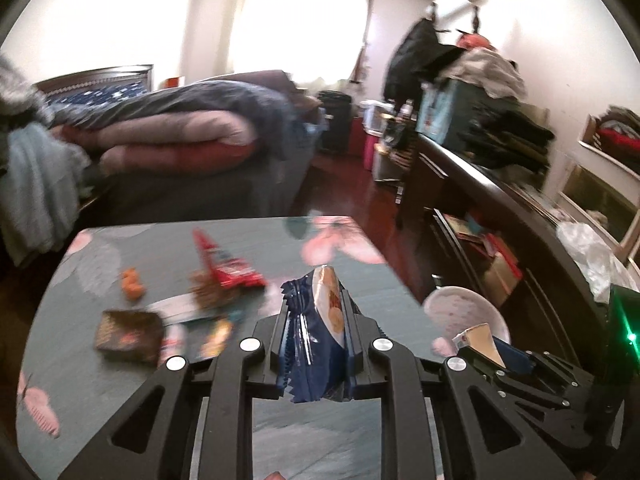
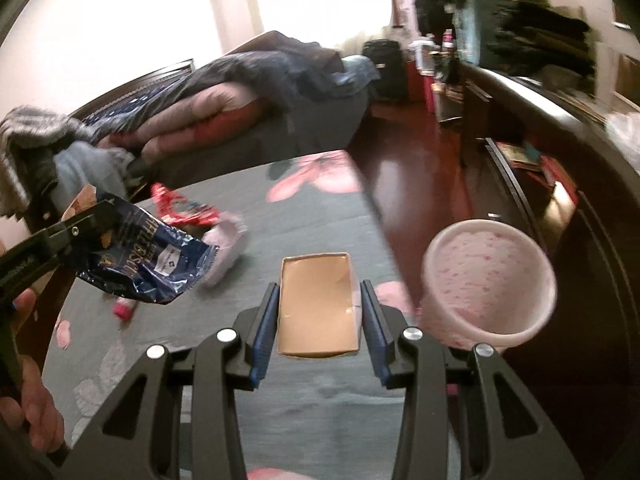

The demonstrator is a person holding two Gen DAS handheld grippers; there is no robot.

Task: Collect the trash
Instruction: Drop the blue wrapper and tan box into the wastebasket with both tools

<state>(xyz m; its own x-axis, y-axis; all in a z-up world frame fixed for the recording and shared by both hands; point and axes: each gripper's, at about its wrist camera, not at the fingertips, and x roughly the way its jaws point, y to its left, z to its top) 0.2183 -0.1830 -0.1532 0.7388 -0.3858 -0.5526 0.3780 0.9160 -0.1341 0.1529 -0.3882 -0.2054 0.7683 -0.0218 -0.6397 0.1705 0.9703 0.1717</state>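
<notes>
My left gripper [image 1: 316, 320] is shut on a crumpled blue snack wrapper [image 1: 320, 328], held above the grey floral table [image 1: 120, 400]; the wrapper also shows at the left of the right wrist view [image 2: 152, 264]. My right gripper [image 2: 320, 312] is shut on an open tan cardboard box [image 2: 318, 306], which also shows at the lower right of the left wrist view [image 1: 478, 340]. A pink bin [image 2: 488, 284] stands off the table's right edge, just right of the box. Left on the table lie a red wrapper [image 1: 228, 264], a brown packet [image 1: 128, 334] and an orange scrap [image 1: 132, 284].
A bed [image 1: 168, 140] piled with blankets stands beyond the table. A dark dresser [image 1: 500, 200] loaded with clothes runs along the right wall. Red wood floor [image 2: 420, 160] lies between them. A small pink tube [image 2: 122, 308] lies on the table under the blue wrapper.
</notes>
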